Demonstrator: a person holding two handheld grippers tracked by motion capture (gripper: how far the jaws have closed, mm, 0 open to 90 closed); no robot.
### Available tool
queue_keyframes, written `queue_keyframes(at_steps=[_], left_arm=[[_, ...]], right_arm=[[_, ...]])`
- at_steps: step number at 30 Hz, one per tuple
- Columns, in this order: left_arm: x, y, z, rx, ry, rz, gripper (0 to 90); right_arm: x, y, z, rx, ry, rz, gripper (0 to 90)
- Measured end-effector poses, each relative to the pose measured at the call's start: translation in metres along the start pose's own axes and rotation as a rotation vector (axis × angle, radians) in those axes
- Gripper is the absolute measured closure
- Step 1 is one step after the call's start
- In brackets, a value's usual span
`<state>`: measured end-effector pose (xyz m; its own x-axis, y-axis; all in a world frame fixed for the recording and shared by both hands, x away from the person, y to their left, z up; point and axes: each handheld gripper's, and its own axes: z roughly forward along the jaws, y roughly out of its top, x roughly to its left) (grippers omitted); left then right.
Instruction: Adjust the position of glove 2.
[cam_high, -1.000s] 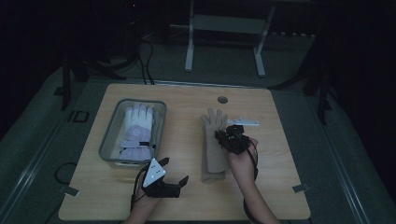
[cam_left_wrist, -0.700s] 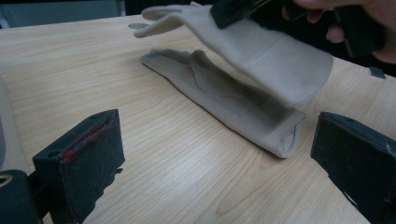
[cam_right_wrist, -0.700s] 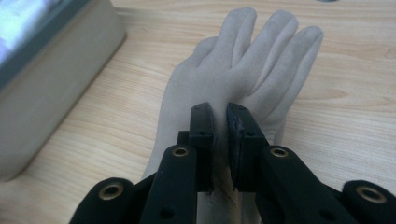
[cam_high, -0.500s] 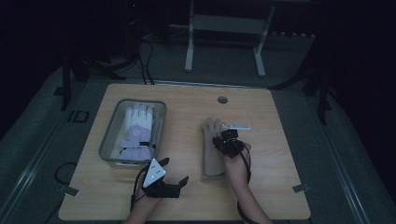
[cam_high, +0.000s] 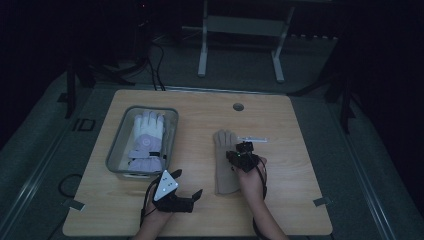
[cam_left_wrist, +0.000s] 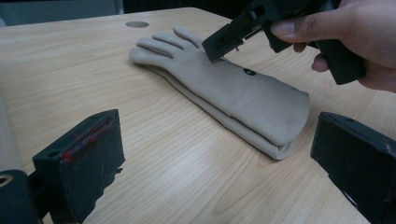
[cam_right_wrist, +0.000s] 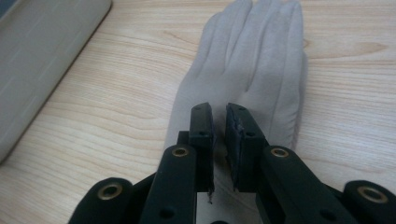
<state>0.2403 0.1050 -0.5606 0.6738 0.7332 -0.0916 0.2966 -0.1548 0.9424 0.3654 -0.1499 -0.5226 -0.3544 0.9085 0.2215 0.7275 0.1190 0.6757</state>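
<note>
beige glove (cam_high: 225, 162) lies flat on the table (cam_high: 295, 125), right of the clear bin (cam_high: 116, 150), which already holds a white glove (cam_high: 146, 132). judged stage: one glove binned, the beige one not yet lifted; pick and transfer remain.

right gripper (cam_right_wrist: 219, 126) sits over the glove's palm, jaws nearly closed with a thin slit between, nothing visibly pinched. left gripper (cam_high: 192, 197) rests near the table's front edge, jaws wide apart, empty.

vs. earlier frames: right gripper has drawn back along the glove toward the cuff; left gripper unchanged.
</note>
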Motion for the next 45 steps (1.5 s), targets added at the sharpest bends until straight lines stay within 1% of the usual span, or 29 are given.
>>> queue_keyframes(at_steps=[3,5,10,12,14,15,16,18,22,23,24,25,27,28,29,30,31,32,33,34,35,36,38,39,40,41,42,44,45], left_arm=[[-0.001,0.0,0.0,0.0,0.0,0.004,2.9],[-0.001,0.0,0.0,0.001,0.0,0.003,2.9],[-0.001,-0.001,0.001,0.011,-0.008,-0.003,2.9],[-0.001,-0.001,0.002,0.01,-0.01,-0.005,2.9],[-0.001,0.0,0.002,0.012,-0.013,-0.008,2.9],[-0.001,-0.001,0.002,0.012,-0.015,-0.009,2.9],[-0.001,-0.001,0.003,0.014,-0.019,-0.011,2.9],[-0.002,-0.001,0.004,0.023,-0.029,-0.013,2.8],[-0.003,-0.001,0.006,0.035,-0.034,-0.015,2.9],[-0.007,0.002,0.008,0.04,-0.037,-0.011,2.9],[-0.007,0.002,0.008,0.04,-0.037,-0.011,2.9],[-0.008,0.003,0.009,0.043,-0.042,-0.017,2.9],[-0.01,0.005,0.012,0.06,-0.056,-0.038,2.9],[-0.014,0.009,0.014,0.082,-0.077,-0.056,2.9],[-0.014,0.009,0.014,0.082,-0.077,-0.056,2.9],[-0.017,0.011,0.015,0.087,-0.083,-0.049,2.9],[-0.019,0.013,0.016,0.101,-0.076,-0.035,5.0],[-0.022,0.015,0.017,0.113,-0.068,-0.028,5.0],[-0.023,0.016,0.019,0.132,-0.06,-0.033,4.9],[-0.025,0.017,0.021,0.147,-0.058,-0.044,4.9],[-0.027,0.017,0.023,0.163,-0.057,-0.047,4.9],[-0.029,0.018,0.027,0.191,-0.051,-0.043,5.0],[-0.033,0.018,0.034,0.247,-0.047,-0.027,5.0],[-0.034,0.019,0.038,0.267,-0.044,-0.027,5.0],[-0.035,0.02,0.044,0.289,-0.041,-0.031,5.0],[-0.036,0.021,0.047,0.294,-0.038,-0.031,5.1],[-0.036,0.022,0.05,0.299,-0.039,-0.033,5.1],[-0.036,0.026,0.058,0.322,-0.04,-0.055,5.8],[-0.036,0.028,0.062,0.337,-0.046,-0.061,5.8]], right_arm=[[-0.001,-0.003,0.004,0.013,-0.007,-0.009,78.8],[-0.003,-0.005,0.006,0.019,-0.008,0.0,76.6],[-0.005,-0.012,0.015,0.055,-0.013,-0.016,64.8],[-0.004,-0.012,0.014,0.058,-0.003,-0.015,62.4],[-0.004,-0.01,0.012,0.064,0.011,-0.021,55.1],[-0.003,-0.008,0.009,0.073,0.039,-0.046,50.9],[-0.003,-0.008,0.009,0.073,0.039,-0.046,50.9],[-0.004,-0.005,0.003,0.084,0.062,-0.086,45.2],[-0.008,-0.003,-0.002,0.056,0.062,-0.094,38.6],[-0.016,0.001,-0.011,0.038,0.107,-0.101,20.0],[-0.016,0.001,-0.011,0.038,0.107,-0.101,20.0],[-0.021,0.005,-0.016,0.019,0.12,-0.118,14.8],[-0.024,0.007,-0.018,0.01,0.127,-0.134,14.6],[-0.03,0.011,-0.025,-0.009,0.174,-0.174,14.2],[-0.03,0.011,-0.025,-0.009,0.174,-0.174,14.2],[-0.034,0.012,-0.027,-0.035,0.198,-0.201,14.6],[-0.041,0.014,-0.033,-0.046,0.261,-0.218,15.2],[-0.041,0.014,-0.033,-0.046,0.261,-0.218,15.2],[-0.044,0.014,-0.035,-0.071,0.275,-0.212,15.1],[-0.046,0.015,-0.036,-0.073,0.282,-0.215,15.1],[-0.048,0.016,-0.037,-0.054,0.277,-0.209,15.2],[-0.049,0.018,-0.036,-0.003,0.251,-0.215,12.2],[-0.048,0.019,-0.035,0.003,0.234,-0.23,10.9],[-0.048,0.02,-0.034,0.007,0.238,-0.23,10.9],[-0.048,0.021,-0.032,0.017,0.261,-0.23,11.0],[-0.047,0.024,-0.027,0.03,0.25,-0.222,14.0],[-0.047,0.026,-0.025,0.035,0.238,-0.232,14.8],[-0.047,0.031,-0.019,0.05,0.202,-0.261,22.9],[-0.048,0.034,-0.017,0.053,0.197,-0.26,23.4]])
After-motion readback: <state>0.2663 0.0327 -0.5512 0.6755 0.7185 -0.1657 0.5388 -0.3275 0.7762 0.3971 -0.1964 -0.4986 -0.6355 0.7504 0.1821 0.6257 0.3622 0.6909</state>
